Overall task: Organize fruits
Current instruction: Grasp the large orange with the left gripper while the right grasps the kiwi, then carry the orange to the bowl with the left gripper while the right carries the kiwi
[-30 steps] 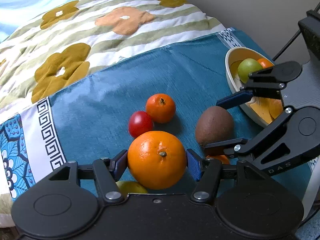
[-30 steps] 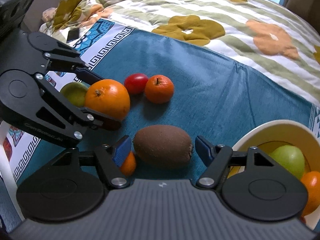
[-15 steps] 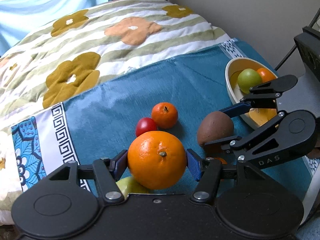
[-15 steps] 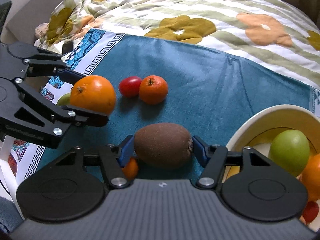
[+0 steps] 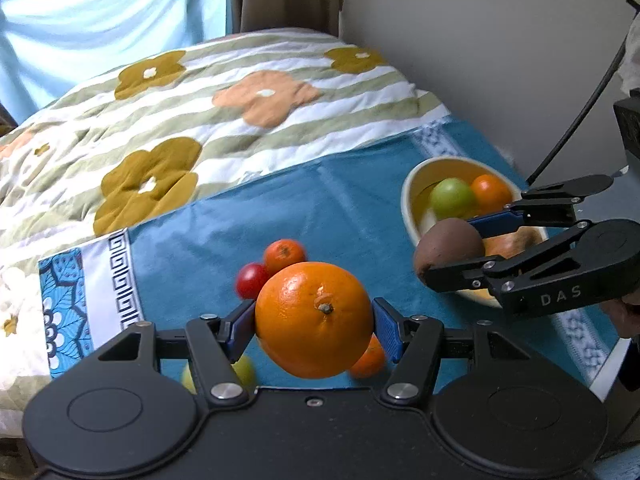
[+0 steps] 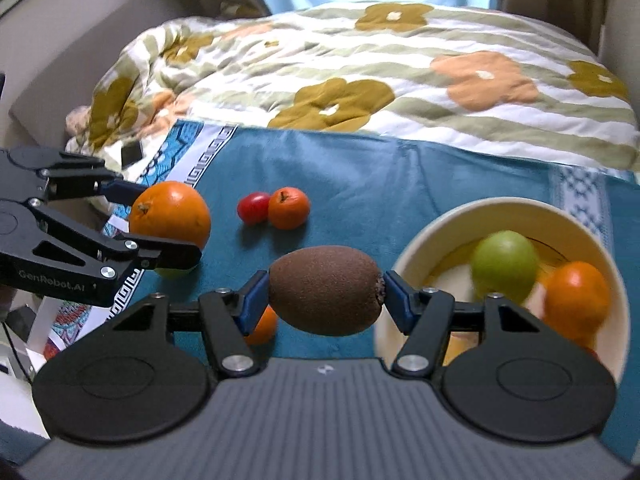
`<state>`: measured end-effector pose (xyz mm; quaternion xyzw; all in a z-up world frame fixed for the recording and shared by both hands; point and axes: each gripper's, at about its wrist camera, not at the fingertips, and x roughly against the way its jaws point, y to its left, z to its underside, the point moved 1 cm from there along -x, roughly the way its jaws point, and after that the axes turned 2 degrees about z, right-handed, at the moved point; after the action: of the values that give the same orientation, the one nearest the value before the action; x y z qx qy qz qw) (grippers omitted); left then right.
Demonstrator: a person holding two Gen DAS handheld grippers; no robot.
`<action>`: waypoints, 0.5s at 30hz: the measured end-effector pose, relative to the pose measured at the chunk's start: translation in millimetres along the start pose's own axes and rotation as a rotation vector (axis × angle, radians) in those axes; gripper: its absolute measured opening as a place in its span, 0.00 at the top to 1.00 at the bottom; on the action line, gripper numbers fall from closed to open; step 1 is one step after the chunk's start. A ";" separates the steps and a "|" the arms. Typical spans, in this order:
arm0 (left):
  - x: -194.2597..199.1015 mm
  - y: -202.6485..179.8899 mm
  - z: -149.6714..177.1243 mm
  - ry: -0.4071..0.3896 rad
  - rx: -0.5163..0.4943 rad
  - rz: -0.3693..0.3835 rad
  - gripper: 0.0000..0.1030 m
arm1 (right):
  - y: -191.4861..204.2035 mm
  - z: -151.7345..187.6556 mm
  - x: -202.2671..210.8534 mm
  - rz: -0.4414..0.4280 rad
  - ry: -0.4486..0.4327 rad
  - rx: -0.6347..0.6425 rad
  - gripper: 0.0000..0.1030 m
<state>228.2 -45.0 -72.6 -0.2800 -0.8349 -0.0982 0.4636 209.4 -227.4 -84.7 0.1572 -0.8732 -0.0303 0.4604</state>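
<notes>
Kiwi pinched in right gripper jaws, lifted beside bowl rim at blue cloth's right edge; orange pinched in left gripper; carry-to-bowl step; next, likely centre over bowl, release.

surface: teal cloth lying over bed, centre frame | resting on it: tomato touching small mandarin, upper centre | bowl sitting lower right
</notes>
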 end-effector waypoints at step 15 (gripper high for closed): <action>-20.7 -84.5 -33.0 -0.045 -0.022 0.052 0.36 | -91.5 25.1 74.0 0.124 -0.075 -0.165 0.26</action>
<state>213.2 -136.4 -63.5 -0.3090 -0.8364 -0.0888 0.4438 172.6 -338.9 -58.4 0.0630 -0.8924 -0.0794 0.4397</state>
